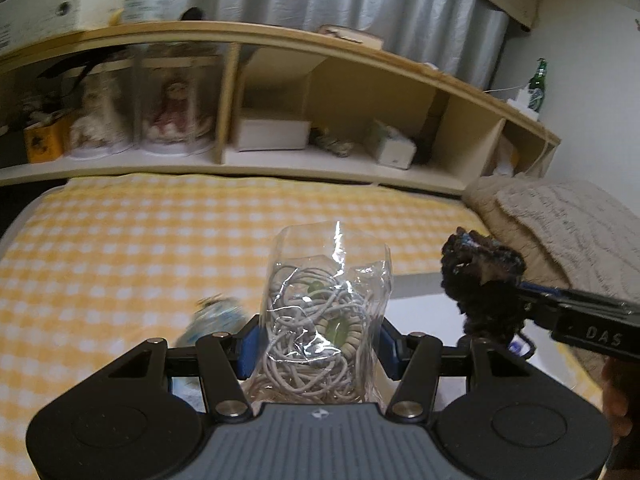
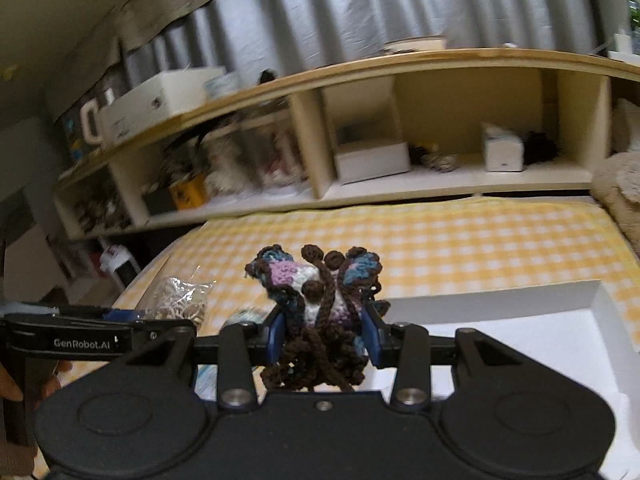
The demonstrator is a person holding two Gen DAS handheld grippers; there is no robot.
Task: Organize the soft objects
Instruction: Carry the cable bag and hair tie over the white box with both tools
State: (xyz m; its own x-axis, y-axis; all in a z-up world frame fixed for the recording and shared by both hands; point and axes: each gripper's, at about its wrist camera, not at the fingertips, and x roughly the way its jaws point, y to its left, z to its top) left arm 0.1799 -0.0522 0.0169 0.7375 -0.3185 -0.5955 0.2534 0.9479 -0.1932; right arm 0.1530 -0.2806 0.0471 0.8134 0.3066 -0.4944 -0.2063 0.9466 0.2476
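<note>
My left gripper (image 1: 318, 346) is shut on a clear plastic bag of coiled cords (image 1: 320, 316) and holds it above the yellow checked bed (image 1: 140, 248). The bag also shows at the left of the right wrist view (image 2: 180, 300). My right gripper (image 2: 324, 334) is shut on a crocheted butterfly (image 2: 316, 296), brown with blue, purple and white. The butterfly also shows in the left wrist view (image 1: 482, 280), to the right of the bag. A white shallow box (image 2: 520, 332) lies on the bed under and right of the right gripper.
A small blue-white patterned object (image 1: 216, 316) lies blurred on the bed left of the bag. A wooden headboard shelf (image 1: 280, 160) holds dolls, boxes and clutter. A beige pillow (image 1: 560, 220) lies at the right. A green bottle (image 1: 538, 86) stands on the shelf top.
</note>
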